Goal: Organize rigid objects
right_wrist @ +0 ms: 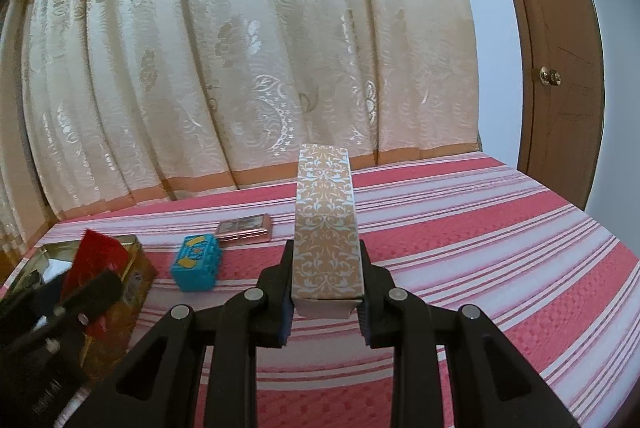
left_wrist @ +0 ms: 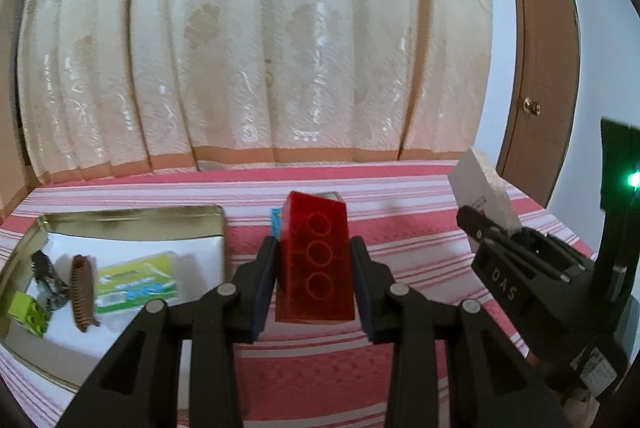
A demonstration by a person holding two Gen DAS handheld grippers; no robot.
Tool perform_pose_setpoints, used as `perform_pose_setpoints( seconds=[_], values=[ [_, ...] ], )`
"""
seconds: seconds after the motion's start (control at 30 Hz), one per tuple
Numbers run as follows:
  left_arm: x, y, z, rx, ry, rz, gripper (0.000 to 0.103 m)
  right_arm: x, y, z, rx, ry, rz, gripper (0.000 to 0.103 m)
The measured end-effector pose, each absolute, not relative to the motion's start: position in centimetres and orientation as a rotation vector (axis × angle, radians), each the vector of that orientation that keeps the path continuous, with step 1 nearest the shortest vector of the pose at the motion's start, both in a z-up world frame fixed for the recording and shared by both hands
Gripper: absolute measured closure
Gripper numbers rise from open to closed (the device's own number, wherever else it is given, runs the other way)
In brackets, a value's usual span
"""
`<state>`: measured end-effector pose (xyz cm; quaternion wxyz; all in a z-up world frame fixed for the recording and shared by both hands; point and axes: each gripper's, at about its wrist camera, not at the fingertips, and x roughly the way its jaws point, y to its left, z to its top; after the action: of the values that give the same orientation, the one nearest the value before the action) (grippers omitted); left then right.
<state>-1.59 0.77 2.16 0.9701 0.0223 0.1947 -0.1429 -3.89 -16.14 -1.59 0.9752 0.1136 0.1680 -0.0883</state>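
My left gripper is shut on a red translucent toy brick and holds it above the striped bedspread, just right of an open gold tin. The tin holds a green brick, a brown hair clip, a green-and-white packet and a dark metal item. My right gripper is shut on a long beige patterned box, held above the bedspread. The right gripper also shows at the right of the left wrist view, with the box's pale end.
A blue toy box and a flat rose-gold case lie on the pink striped bedspread. The red brick and tin show at the left. A cream curtain hangs behind. A brown door stands at the right.
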Motion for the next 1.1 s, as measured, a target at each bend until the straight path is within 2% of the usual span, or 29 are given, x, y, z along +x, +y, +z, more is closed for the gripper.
perform_pose_setpoints(
  seconds=[0.6, 1.1],
  values=[
    [-2.1, 10.7, 3.7, -0.002, 0.33, -0.113, 0.068, -3.8, -7.2, -0.4, 0.202, 0.291, -0.014, 0.075],
    [-0.8, 17.7, 2.9, 0.013, 0.323, 0.084, 0.068, -2.8, 2.1, 0.3, 0.116, 0.289, 0.136, 0.075]
  ],
)
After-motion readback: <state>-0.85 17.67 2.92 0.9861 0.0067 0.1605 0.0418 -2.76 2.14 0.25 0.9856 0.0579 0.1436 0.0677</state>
